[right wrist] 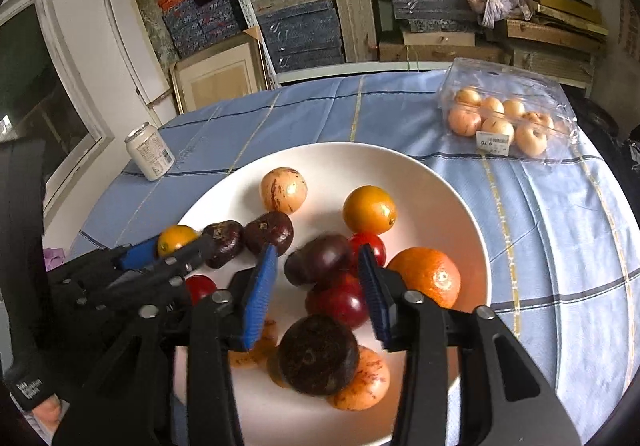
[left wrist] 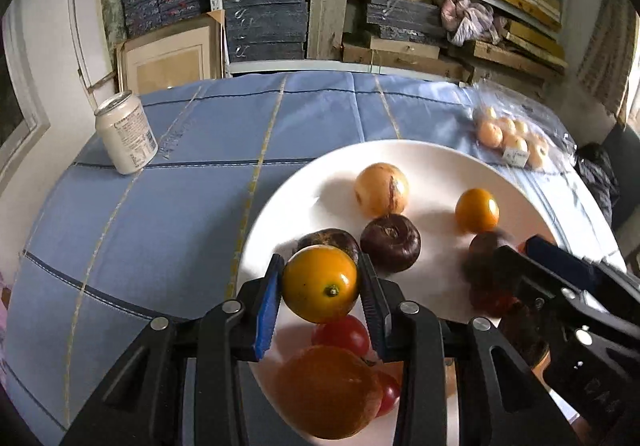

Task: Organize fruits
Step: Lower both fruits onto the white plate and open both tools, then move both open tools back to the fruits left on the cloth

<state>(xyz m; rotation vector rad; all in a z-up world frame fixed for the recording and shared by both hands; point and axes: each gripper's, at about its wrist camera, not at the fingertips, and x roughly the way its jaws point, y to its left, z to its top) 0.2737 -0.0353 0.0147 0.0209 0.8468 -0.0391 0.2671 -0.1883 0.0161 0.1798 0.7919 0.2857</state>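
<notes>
2 grippers: both work over the same white plate [right wrist: 452, 198], and we hold 1 in each hand.
Left gripper [left wrist: 320, 284]: closed on a small orange [left wrist: 320, 286], its blue pads pressed to the fruit's 2 sides, just above the plate's near-left part.
Right gripper [right wrist: 316, 278]: jaws apart, gripping nothing; a dark purple fruit [right wrist: 318, 264] lies between the pads but looks blurred, and we cannot tell if it touches them.
Key relation: the purple fruit sits straight ahead of the right fingers, roughly round, so no long axis to line up with.
Nearer hand: right, by our judgement; the left is already loaded.
Neighbours: a red fruit [right wrist: 340, 304] and a big orange [right wrist: 428, 276] crowd that purple fruit.
Elsewhere: a can [left wrist: 126, 132] and a clear pack of fruit [right wrist: 508, 118] stand well apart on the blue cloth [left wrist: 160, 226].
</notes>
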